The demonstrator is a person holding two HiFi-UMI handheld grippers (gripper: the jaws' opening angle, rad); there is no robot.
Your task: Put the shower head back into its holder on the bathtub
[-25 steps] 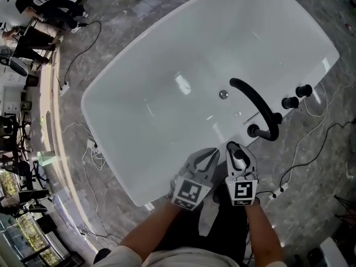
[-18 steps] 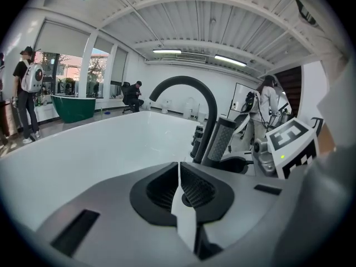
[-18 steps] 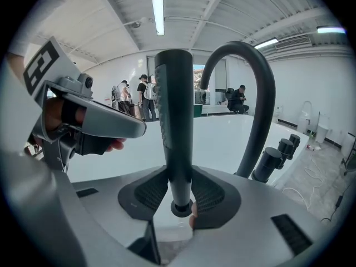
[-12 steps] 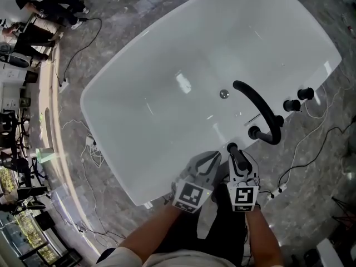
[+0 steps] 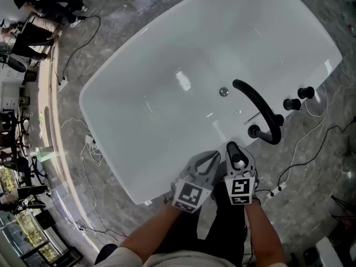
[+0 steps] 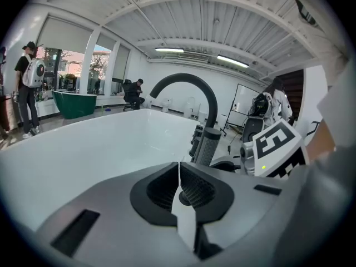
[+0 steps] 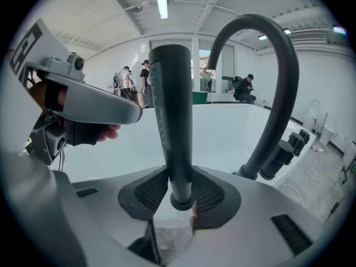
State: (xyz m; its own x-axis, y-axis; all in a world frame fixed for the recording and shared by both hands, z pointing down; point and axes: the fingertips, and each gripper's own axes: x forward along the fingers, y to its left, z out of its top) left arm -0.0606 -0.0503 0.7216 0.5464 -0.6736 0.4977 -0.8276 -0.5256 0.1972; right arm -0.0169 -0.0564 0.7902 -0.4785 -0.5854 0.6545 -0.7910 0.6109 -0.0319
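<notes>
1. The person's two forearms [image 5: 167, 227] come in from the bottom edge of the head view, each hand carrying a grey gripper with a black-and-white marker cube [image 5: 192, 194].
2. The left gripper [image 6: 179, 177] has its ribbed black pads pressed together with nothing between them. It hangs over the near rim of the tub, just beside the other gripper.
3. The right gripper [image 7: 181, 185] is clamped on the dark grey, stick-shaped shower head [image 7: 172, 121]. The stick stands upright between the pads, with its lower end showing just below them.
4. In the head view the shower head [image 5: 236, 154] sits above the near rim of the glossy white oval bathtub [image 5: 139, 166]. It is near the black fittings but apart from them, resting in none.
5. Just past it on the rim stands a small round black fitting [image 5: 253, 131], beside the foot of a tall black arched tube spout [image 5: 257, 105] that curves over the basin.
6. Further along the rim are two short black cylindrical knobs [image 5: 291, 103], side by side.
7. A small round metal drain [image 5: 223, 92] lies in the tub floor near the spout's mouth.
8. Thin black and white cables [image 5: 308, 132] trail over the grey marbled stone floor [image 5: 105, 43] around the tub.
9. Farthest off, people [image 5: 39, 10] stand at the upper left corner.
</notes>
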